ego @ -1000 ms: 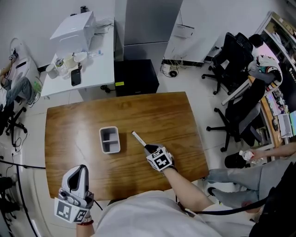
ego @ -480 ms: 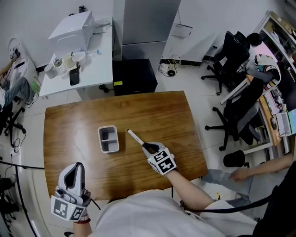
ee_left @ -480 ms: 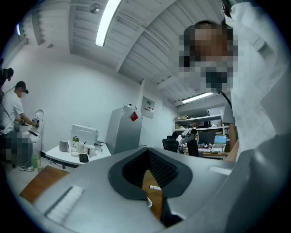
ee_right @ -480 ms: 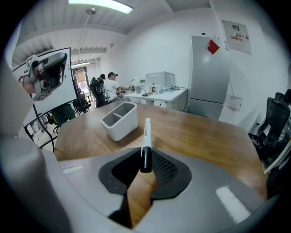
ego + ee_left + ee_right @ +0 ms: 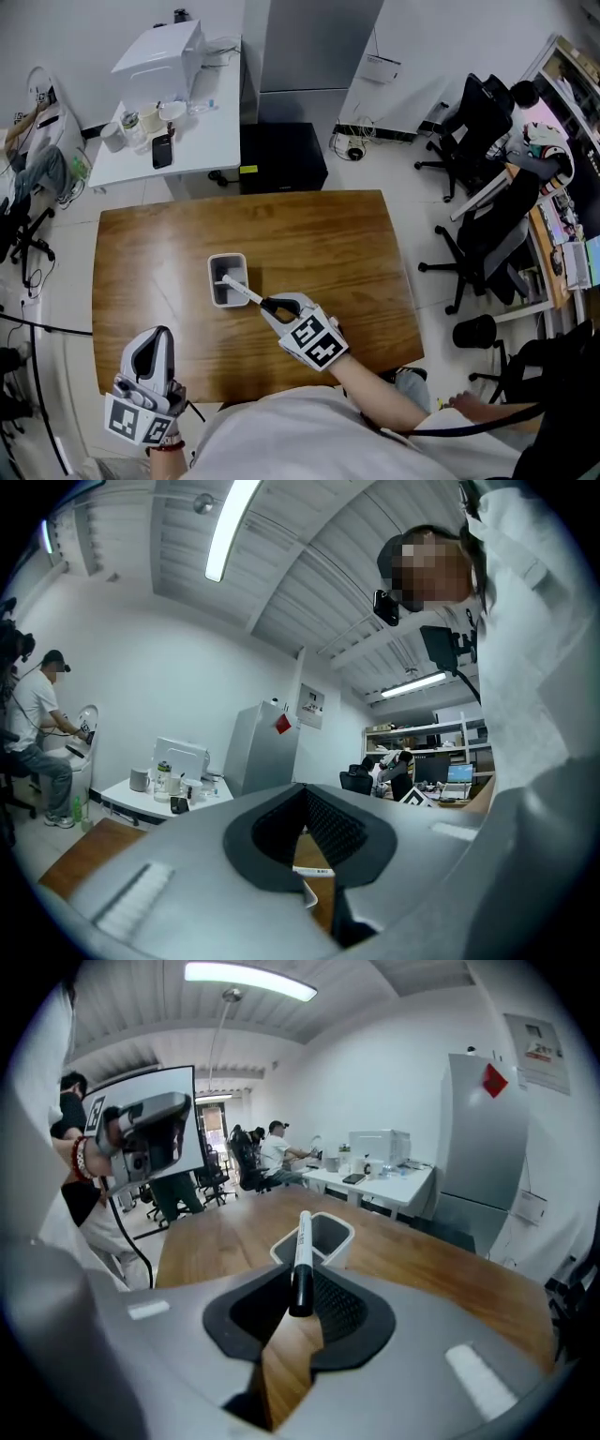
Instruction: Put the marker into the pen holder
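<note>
You are working in an office: your wooden table (image 5: 347,244) stands among black swivel chairs (image 5: 478,112), a white desk (image 5: 197,141) with a boxy white machine (image 5: 159,52), a tall grey cabinet (image 5: 314,42), computer monitors (image 5: 459,772) and ceiling strip lights (image 5: 230,527)

The wooden table (image 5: 347,244) is a glossy brown slab with rounded corners, standing on a pale floor (image 5: 394,178). The only thing resting directly on it is the pen holder (image 5: 228,256), a small light-grey rectangular tub with two compartments. It stands upright a little left of the table's middle, well apart from every edge.
</note>
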Demonstrator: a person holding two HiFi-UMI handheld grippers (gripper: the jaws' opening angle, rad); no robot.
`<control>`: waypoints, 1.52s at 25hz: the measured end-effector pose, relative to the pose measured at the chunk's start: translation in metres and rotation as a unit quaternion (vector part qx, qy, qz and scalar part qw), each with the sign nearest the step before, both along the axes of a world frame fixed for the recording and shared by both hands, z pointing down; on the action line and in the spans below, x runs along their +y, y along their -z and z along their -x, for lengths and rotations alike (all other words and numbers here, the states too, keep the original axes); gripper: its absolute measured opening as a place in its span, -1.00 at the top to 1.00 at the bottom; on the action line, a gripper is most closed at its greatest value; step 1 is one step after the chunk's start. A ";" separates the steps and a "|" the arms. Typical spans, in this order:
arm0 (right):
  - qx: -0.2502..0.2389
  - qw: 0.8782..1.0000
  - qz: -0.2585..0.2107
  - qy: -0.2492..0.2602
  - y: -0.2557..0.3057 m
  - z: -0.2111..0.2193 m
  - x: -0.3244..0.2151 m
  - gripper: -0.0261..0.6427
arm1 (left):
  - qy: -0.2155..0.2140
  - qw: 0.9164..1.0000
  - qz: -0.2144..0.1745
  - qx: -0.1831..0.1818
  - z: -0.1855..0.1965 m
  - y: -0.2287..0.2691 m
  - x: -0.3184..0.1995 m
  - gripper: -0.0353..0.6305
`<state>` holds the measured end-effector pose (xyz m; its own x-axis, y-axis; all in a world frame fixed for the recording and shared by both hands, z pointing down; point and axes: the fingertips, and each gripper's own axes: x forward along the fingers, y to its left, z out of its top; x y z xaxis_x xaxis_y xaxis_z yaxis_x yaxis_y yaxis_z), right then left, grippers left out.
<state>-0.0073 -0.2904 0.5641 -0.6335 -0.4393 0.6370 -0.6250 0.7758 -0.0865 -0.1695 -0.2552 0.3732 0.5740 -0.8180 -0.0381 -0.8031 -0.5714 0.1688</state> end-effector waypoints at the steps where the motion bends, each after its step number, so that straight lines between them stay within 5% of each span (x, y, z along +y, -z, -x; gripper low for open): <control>1: 0.011 1.000 0.008 0.007 -0.003 0.005 0.004 0.73 | 0.003 1.000 0.003 0.000 0.003 -0.002 0.001 0.92; 8: 0.074 0.997 0.023 0.030 -0.023 0.018 0.006 0.72 | 0.021 1.000 0.020 0.003 0.019 -0.014 0.007 0.92; 16: 0.035 0.999 -0.016 -0.001 -0.010 0.028 -0.012 0.71 | 0.014 1.000 0.026 0.002 0.011 -0.018 0.007 0.92; 21: 0.000 0.999 -0.028 -0.031 0.002 0.020 -0.021 0.47 | 0.021 0.999 0.033 0.003 0.012 -0.020 0.006 0.92; 38: -0.082 0.986 -0.112 -0.098 0.074 -0.013 0.005 0.70 | -0.012 0.999 0.028 0.015 0.009 -0.013 0.020 0.92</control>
<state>0.0056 -0.2853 0.4901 -0.6086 -0.6809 0.4074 -0.7565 0.6528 -0.0391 -0.1782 -0.2352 0.3861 0.5929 -0.8052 -0.0092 -0.7834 -0.5795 0.2247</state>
